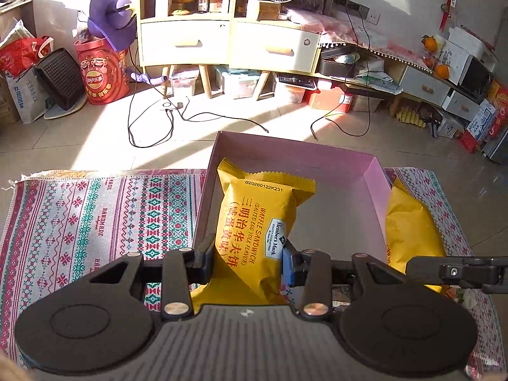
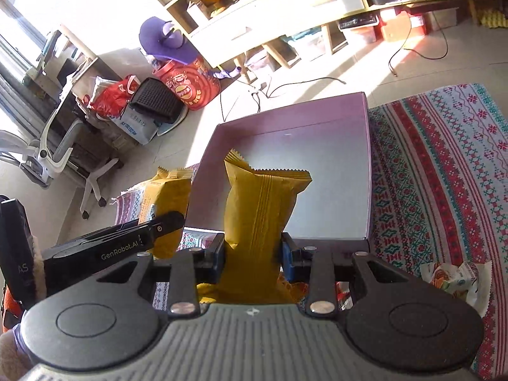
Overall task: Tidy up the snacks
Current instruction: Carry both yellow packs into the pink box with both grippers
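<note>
Ribbed grey housing and black linkage arms fill the foreground of both wrist views. Left gripper (image 1: 247, 254) is clamped on a yellow waffle-sandwich packet (image 1: 257, 222), printed face up, pads pressing its lower half; the packet's crimped top edge projects over the near wall of the pink box (image 1: 365, 171). Right gripper (image 2: 252, 250) pinches a second yellow packet (image 2: 263, 203), seam side up, likewise poised over the box's near edge. Both packets are glossy, pillow-shaped film pouches with serrated end seals and visibly crumple at the pads. The box is a shallow, open, matt cardboard tray with thin upright walls; its floor appears bare in both views. It rests on a woven patterned mat (image 1: 95, 222) with red and green motifs and a fringed edge. Another snack wrapper (image 2: 457, 281), pale with orange print, lies on the mat beside the right gripper. Judgement: the step in hand is carrying both packets into the box. Recommended practice: clear the near wall before lowering, since a light cardboard tray would slide if nudged; keep the two grippers apart so the pouches land side by side; lay each flat before releasing, and avoid squeezing harder, as the contents look fragile.
</note>
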Tool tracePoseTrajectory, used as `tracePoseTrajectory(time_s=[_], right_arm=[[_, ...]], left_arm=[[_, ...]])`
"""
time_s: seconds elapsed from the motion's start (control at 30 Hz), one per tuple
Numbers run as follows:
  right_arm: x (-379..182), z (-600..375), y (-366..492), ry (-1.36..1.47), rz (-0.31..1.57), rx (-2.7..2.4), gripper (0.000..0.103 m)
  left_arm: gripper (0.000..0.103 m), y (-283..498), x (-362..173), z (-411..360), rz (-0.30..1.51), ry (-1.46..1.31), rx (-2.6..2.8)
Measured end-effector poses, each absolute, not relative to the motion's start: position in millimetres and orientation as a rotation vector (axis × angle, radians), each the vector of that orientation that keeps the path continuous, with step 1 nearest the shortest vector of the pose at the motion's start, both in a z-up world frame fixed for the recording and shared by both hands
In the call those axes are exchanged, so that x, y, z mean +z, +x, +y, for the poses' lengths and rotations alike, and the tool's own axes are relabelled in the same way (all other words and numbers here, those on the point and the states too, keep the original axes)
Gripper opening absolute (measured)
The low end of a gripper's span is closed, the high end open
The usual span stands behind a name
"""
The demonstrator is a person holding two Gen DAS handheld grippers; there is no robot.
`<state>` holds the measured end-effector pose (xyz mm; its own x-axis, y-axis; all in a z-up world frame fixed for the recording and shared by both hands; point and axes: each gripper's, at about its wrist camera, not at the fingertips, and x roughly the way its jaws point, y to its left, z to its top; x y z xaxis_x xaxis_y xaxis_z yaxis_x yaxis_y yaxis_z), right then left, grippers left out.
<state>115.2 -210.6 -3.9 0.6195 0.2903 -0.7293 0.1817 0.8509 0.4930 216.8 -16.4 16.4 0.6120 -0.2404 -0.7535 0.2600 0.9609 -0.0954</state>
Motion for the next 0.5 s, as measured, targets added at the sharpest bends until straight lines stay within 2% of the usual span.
tracePoseTrajectory(time_s=[0.23,0.5], right_arm=[[-18.8,-231.5,142.6,0.574,0.862,-0.007,0.032],[-31.0,-233.6,154.8,0.504,0.849,-0.014,0.032]], left_arm=[[0.046,248.4,-4.7,-44.4,0.829,0.079,-0.288],[0.046,246.5,-35.3,-51.3,0.825,0.175,-0.228]])
